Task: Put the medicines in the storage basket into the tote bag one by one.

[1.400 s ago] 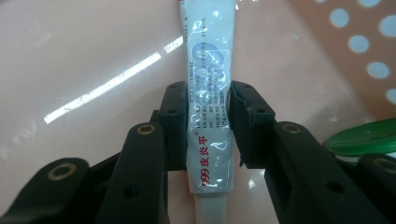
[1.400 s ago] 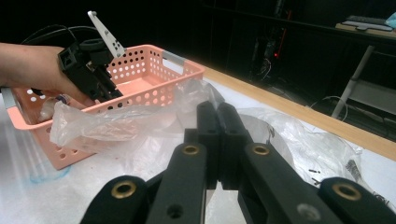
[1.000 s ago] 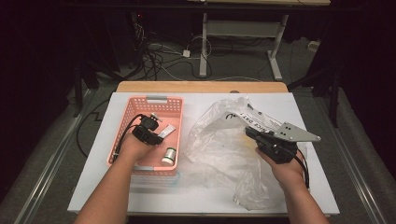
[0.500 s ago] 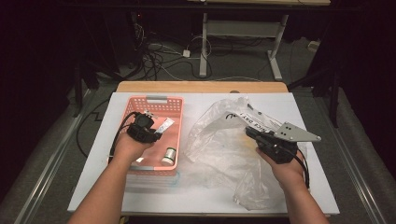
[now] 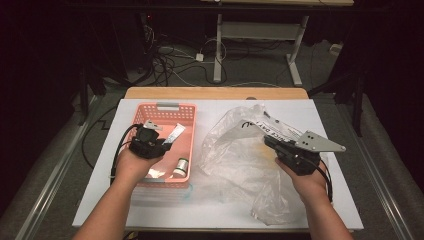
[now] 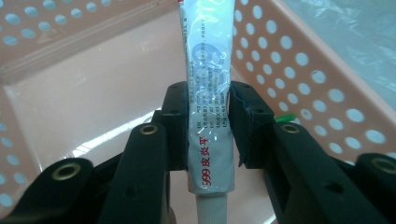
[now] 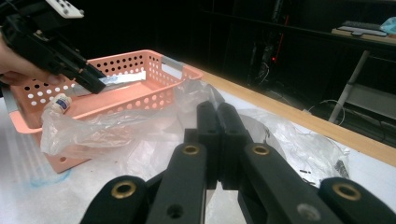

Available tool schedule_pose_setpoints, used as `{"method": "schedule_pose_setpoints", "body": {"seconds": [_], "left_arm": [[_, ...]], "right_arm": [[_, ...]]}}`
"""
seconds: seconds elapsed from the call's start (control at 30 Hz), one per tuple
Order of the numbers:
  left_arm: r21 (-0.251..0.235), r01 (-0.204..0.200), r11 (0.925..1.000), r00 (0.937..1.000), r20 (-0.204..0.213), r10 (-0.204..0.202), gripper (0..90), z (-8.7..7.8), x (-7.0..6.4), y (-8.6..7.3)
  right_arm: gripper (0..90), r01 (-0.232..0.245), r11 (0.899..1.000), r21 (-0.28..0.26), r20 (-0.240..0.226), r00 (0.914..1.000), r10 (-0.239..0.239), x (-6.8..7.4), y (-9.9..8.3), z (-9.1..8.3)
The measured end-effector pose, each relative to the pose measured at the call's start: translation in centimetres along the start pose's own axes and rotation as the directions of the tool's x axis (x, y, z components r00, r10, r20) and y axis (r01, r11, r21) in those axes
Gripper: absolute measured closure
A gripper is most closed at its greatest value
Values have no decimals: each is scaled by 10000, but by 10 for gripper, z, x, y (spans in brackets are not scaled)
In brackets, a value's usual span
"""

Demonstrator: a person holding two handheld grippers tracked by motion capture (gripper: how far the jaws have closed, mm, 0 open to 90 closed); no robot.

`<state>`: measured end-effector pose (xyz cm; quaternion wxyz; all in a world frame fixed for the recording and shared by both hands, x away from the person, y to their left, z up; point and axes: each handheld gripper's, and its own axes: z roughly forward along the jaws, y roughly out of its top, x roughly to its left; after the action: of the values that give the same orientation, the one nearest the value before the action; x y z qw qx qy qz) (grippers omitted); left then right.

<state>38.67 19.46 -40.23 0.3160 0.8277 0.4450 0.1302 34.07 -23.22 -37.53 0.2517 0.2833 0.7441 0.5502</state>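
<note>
Between the left gripper's [image 6: 208, 126] jaws: a tube [image 6: 208, 88], white-silver with red print, pinched across its lower body, capped end toward the camera. High view puts the tube [image 5: 173, 135] over the pink basket [image 5: 187, 112], raised off the basket floor, slanting up and away from the left gripper [image 5: 162, 145]. Left hand [image 5: 131, 162] grips from the basket's near-left side.

Also in the basket: a small bottle [image 5: 181, 166] lying near the front right corner; a flat clear item beside it, too blurred to identify.

Just right of the basket, a crumpled clear bag [image 5: 240, 160] spreads over the white surface [image 5: 210, 210], its edge touching the basket's side. Right gripper [image 7: 218, 140]: jaws pressed together; whether a fold of bag film sits between them, cannot tell. In the high view it [image 5: 270, 142] rests at the bag's right part, grey plate on top, right hand [image 5: 307, 182] behind it.

Wooden strip along the surface's far edge.
</note>
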Motion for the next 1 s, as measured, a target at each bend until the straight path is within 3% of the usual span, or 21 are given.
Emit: {"method": "schedule_pose_setpoints", "body": {"seconds": [0.47,0.87,1.0], "left_arm": [[-1018,-168,9947,9999,14,170,676,-17,-17,-27],[-1893,144,9818,9998,171,-114,676,-19,-25,-48],[-2040,-62,9789,9999,78,79,675,-19,-30,-50]], "right_arm": [[900,-19,10000,65,90,10000,19,-2,-2,0],[900,-16,10000,82,62,10000,16,0,-4,1],[900,13,9999,119,71,10000,-14,0,-4,1]]}}
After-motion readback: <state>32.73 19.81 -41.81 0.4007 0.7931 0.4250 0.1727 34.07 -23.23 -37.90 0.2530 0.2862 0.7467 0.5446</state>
